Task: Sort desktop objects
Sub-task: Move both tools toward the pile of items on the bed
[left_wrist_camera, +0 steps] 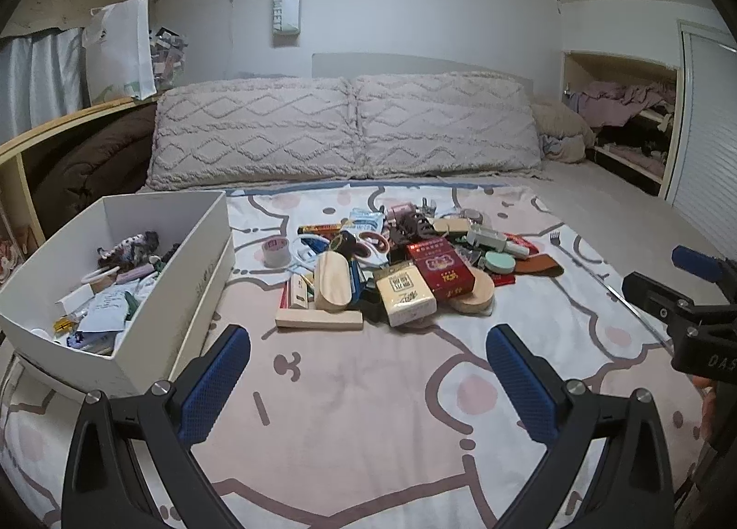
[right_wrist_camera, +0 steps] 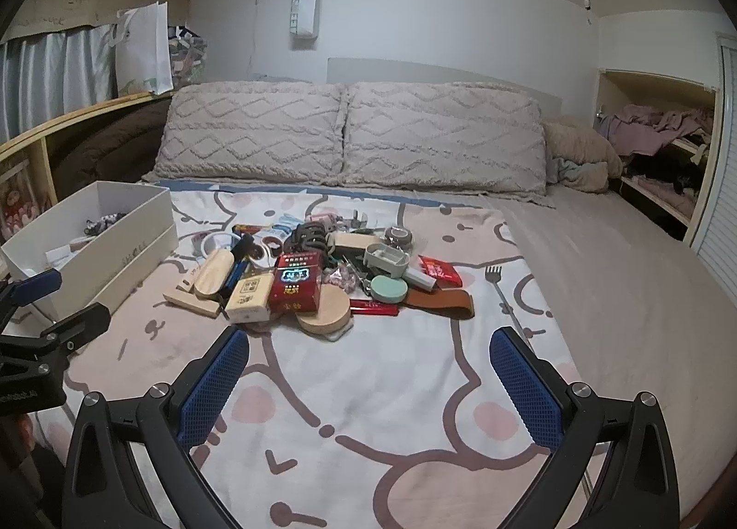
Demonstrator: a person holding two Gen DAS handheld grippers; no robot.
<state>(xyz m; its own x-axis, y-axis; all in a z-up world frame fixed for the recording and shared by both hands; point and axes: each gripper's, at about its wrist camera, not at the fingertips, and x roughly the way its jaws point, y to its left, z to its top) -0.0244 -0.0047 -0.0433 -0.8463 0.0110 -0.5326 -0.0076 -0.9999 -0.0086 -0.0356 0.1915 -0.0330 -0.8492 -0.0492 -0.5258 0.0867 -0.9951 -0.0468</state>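
Both claws, left claw (left_wrist_camera: 368, 372) and right claw (right_wrist_camera: 368, 372), gape empty; reach ahead, pinch probably the tissue pack (left_wrist_camera: 405, 298) squarely, carry left to white box (left_wrist_camera: 152, 317).

Left gripper (left_wrist_camera: 368, 344) and right gripper (right_wrist_camera: 369, 347) hover side by side with their blue-padded jaws spread wide, empty and pointing forward, the two well apart.

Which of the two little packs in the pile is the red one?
The red pack, lying on the round wooden box. The other pack, beside it, is cream-coloured.
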